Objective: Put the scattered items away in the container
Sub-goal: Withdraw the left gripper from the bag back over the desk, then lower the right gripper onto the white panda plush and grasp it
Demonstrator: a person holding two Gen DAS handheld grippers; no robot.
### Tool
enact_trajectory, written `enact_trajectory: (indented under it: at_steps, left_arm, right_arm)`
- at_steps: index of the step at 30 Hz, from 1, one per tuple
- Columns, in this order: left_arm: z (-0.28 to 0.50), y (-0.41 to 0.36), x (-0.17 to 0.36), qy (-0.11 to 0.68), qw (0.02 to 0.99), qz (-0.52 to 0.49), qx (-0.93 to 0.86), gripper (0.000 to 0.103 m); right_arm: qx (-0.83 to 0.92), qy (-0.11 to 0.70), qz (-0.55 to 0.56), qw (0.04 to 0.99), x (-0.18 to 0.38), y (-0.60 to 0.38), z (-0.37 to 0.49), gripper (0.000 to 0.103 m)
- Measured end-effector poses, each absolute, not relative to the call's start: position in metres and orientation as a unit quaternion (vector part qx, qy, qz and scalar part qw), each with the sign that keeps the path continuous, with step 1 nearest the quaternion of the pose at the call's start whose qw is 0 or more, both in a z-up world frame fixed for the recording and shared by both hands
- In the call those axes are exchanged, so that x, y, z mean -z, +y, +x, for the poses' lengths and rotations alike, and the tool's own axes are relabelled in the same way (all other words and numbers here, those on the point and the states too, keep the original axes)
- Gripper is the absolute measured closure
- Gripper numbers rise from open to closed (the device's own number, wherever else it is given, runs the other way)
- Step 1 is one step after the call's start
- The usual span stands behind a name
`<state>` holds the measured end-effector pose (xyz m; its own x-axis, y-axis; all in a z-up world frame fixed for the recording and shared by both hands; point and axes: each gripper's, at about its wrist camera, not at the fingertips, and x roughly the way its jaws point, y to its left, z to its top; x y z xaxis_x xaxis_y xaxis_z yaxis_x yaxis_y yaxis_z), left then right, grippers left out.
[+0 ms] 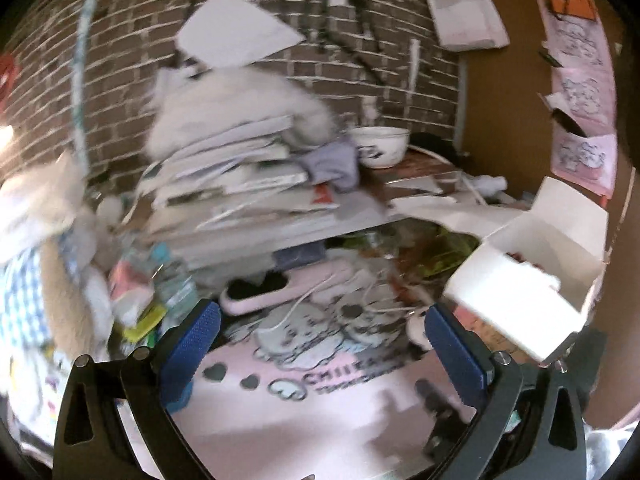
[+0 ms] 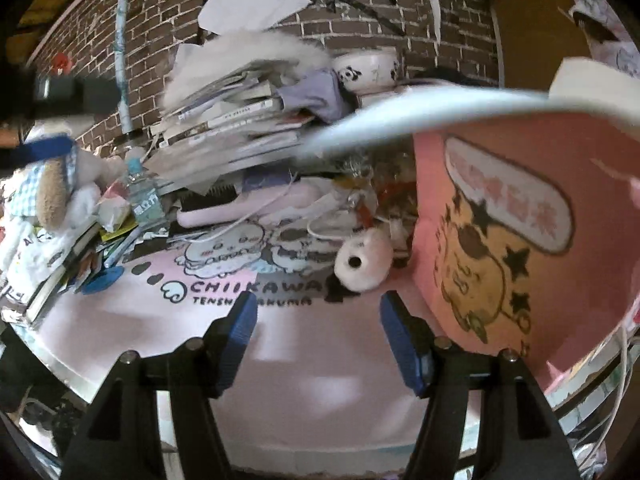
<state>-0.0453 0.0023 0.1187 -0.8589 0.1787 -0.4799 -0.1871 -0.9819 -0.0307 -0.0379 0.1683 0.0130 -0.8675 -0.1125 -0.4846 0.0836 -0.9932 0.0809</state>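
Left tongs (image 1: 320,332): spread wide, blue pads empty, poised over the pink mat (image 1: 320,420).
Right tongs (image 2: 316,340): spread to a moderate gap, nothing between the pads, also above the mat's bare front part.
Container: white box (image 1: 532,280), lid up, at the right of the worktop; in the right wrist view its pink printed wall (image 2: 500,240) stands just beside the right tongs. Contents mostly hidden.
Scattered items: pink-and-white fluffy roll (image 2: 362,260) on the mat near the box; pink hairbrush (image 1: 280,284) with a white cable (image 1: 304,304) trailing across it; water bottle (image 2: 142,196) upright at left; plush toy (image 2: 52,196) beside it; crinkled wrappers (image 2: 380,184) behind the roll.
Book stack (image 1: 236,184): tall, uneven, a fluffy white thing on top, overhanging the hairbrush area.
Bowl (image 1: 380,146): perched behind the stack, near the brick wall.
Risk, stack: a reach toward the hairbrush could nudge the overhang and slide the books.
Risk, cable: likely to snag and drag neighbours if lifted with the brush.
Risk, bottle: narrow and upright, easily tipped by a passing finger.
Open room: mat's front half bare; the back and left are crowded; box wall hems in the right.
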Motion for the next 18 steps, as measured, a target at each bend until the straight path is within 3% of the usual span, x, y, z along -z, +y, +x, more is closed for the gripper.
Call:
enact_trajectory:
  at_steps: [8, 12, 18]
  left_arm:
    - [-0.041, -0.026, -0.079, -0.008, 0.060, -0.273, -0.960, 0.001]
    - [-0.043, -0.031, -0.072, -0.022, 0.059, -0.276, -0.959, 0.001]
    - [-0.051, -0.035, -0.074, -0.021, 0.032, -0.275, -0.961, 0.001]
  right_arm:
    - [0.973, 0.042, 0.228, 0.022, -0.012, 0.138, -0.033, 0.042]
    - [0.960, 0.066, 0.270, -0.026, -0.012, 0.126, -0.059, 0.037]
    - [0.945, 0.094, 0.305, -0.068, -0.002, 0.121, -0.085, 0.037]
